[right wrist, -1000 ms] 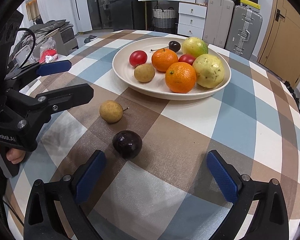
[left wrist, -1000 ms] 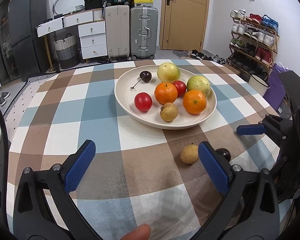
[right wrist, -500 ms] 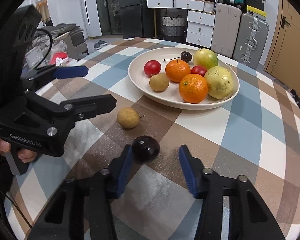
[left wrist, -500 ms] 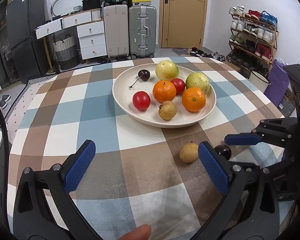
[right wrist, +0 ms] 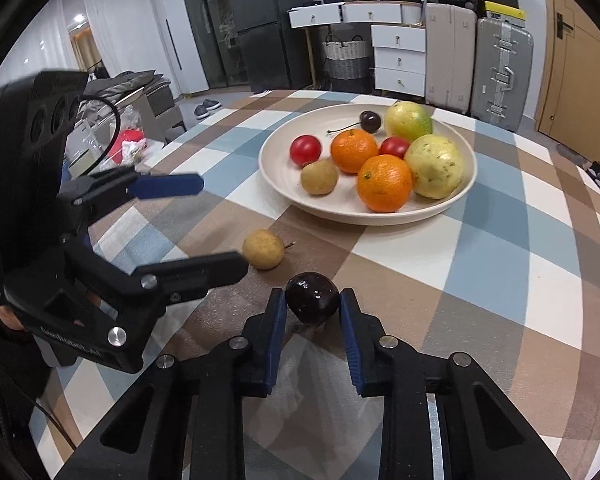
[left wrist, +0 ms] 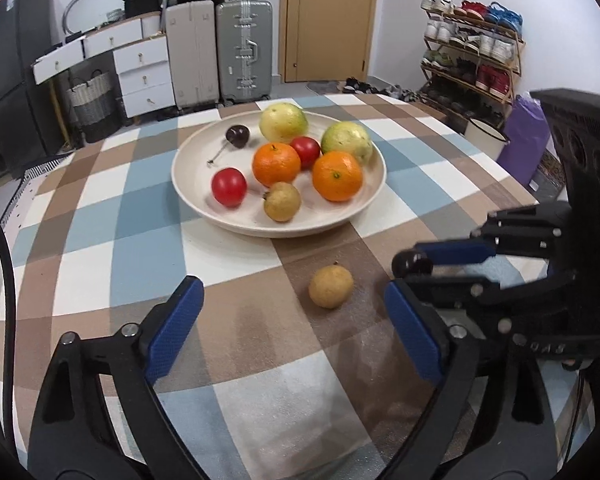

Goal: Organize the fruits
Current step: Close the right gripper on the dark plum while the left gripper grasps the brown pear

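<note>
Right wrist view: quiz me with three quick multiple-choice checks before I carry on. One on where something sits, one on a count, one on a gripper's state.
1. Where is the tan fruit that is off the plate?
A. on the tablecloth, near the dark fruit
B. on the plate's rim
C. on the floor

2. How many oranges lie on the plate?
A. one
B. two
C. four

3. What is the right gripper doing?
A. wide open over the plate
B. shut on the dark fruit
C. holding an orange

Answers:
1 A: it rests on the tablecloth, short of the plate.
2 B: one orange sits behind the other orange.
3 B: both blue pads press the dark fruit's sides.
</note>
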`<state>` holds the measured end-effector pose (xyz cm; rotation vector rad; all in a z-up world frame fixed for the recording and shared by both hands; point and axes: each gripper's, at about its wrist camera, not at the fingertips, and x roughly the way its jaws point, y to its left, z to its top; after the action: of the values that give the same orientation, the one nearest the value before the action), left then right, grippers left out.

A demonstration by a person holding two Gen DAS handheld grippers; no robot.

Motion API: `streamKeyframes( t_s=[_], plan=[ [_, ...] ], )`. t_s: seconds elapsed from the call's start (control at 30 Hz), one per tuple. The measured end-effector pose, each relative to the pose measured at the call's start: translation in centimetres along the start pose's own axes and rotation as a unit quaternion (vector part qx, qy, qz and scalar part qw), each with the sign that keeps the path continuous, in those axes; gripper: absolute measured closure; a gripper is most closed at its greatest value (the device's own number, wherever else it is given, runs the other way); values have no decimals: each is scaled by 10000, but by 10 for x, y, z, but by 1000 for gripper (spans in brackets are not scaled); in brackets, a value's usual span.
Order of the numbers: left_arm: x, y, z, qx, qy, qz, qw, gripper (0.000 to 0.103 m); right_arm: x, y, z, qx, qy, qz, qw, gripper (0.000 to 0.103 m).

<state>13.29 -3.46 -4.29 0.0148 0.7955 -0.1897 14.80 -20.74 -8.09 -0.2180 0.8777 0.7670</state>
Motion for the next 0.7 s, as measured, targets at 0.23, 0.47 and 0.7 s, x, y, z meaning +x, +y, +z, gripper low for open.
streamKeyframes(
  t_s=[0.23,0.47,0.7],
  plan=[
    [12,1,0,-44,290,-145,9995,34,-6,-17,2,310,-90,-197,9993,76],
    [23,-1,1,-15,508,-405,9979,54,-6,-16,0,292,-62,-201,9994,76],
    [24,-3,3,-25,488,-688,9964,80,-5,-16,0,303,-65,-200,9993,76]
  ],
)
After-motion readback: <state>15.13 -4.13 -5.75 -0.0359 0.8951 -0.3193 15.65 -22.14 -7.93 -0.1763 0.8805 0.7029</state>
